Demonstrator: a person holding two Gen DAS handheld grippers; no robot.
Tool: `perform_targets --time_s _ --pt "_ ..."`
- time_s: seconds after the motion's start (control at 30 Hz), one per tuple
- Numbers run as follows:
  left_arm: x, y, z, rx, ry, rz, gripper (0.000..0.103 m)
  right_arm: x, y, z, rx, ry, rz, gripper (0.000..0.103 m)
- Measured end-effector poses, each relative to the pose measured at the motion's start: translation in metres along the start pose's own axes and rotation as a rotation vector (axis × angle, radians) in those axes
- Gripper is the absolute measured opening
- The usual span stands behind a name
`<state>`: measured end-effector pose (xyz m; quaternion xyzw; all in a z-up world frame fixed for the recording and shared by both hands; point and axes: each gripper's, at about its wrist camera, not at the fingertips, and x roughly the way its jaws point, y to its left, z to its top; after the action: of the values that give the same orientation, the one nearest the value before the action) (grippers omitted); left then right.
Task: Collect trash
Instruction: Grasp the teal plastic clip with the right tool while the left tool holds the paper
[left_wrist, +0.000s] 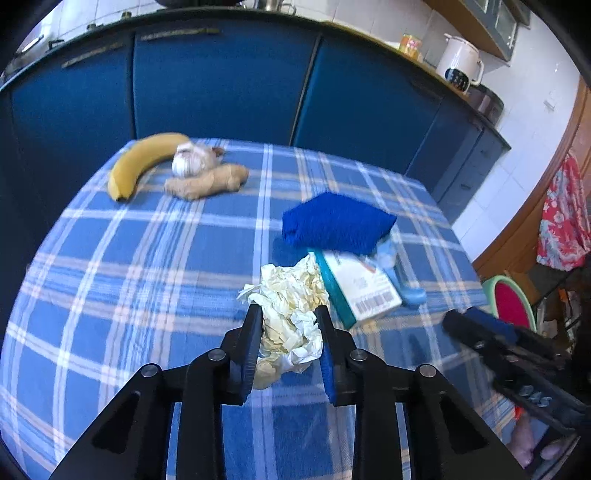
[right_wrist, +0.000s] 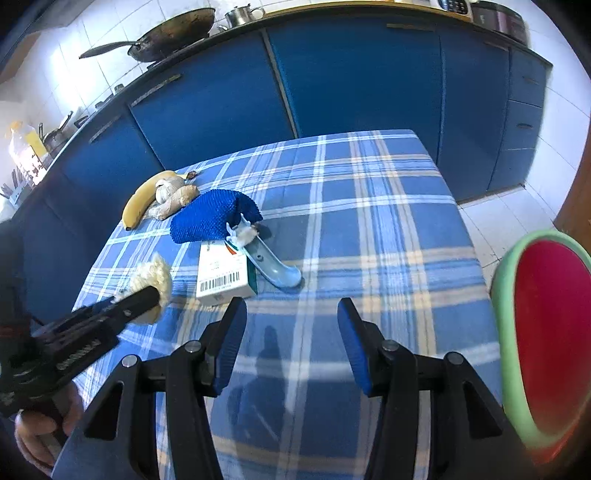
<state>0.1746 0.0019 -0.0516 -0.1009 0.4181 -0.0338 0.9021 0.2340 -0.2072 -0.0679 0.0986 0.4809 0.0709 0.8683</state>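
Crumpled paper, near the bench's front edge, is pinched only loosely by our left gripper while the right gripper hangs spread and empty, so we reckon it could slip free mid-lift toward the red bin.

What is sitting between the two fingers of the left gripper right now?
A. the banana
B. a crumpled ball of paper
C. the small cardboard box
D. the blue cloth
B: in the left wrist view, the crumpled paper lies between the two fingers of the left gripper, while the banana, blue cloth and box lie apart on the checked tablecloth.
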Motion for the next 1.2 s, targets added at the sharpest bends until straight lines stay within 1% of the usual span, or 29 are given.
perform_targets --time_s 0.2,0.37,0.57,0.63,0.73,0.87,0.97,1.03,1.2 --pt "-0.007 0.005 0.009 -0.01 -0.027 -0.011 0.029 0.025 0.005 0.008 -0.033 0.034 0.014 0.053" --pt "-0.006 0.012 0.01 -0.03 -0.023 -0.018 0.029 0.039 0.008 0.015 -0.064 0.039 0.024 0.053" --pt "-0.007 0.019 0.01 -0.049 -0.022 -0.021 0.029 0.05 0.016 0.026 -0.135 0.028 0.038 0.052" --pt "-0.007 0.02 0.01 -0.052 -0.021 -0.02 0.029 0.053 0.018 0.028 -0.142 0.029 0.054 0.05" --pt "-0.007 0.021 0.01 -0.053 -0.023 -0.021 0.029 0.055 0.017 0.029 -0.133 0.033 0.088 0.046" --pt "-0.007 0.021 0.01 -0.053 -0.022 -0.024 0.029 0.06 0.014 0.031 -0.1 0.042 0.136 0.045" --pt "-0.008 0.022 0.01 -0.056 -0.021 -0.026 0.029 0.066 0.013 0.033 -0.069 0.054 0.179 0.042" --pt "-0.008 0.022 0.01 -0.056 -0.021 -0.025 0.029 0.067 0.013 0.033 -0.056 0.058 0.189 0.04" --pt "-0.011 0.022 0.009 -0.053 -0.025 -0.026 0.029 0.066 0.004 0.03 0.006 0.059 0.203 0.038"
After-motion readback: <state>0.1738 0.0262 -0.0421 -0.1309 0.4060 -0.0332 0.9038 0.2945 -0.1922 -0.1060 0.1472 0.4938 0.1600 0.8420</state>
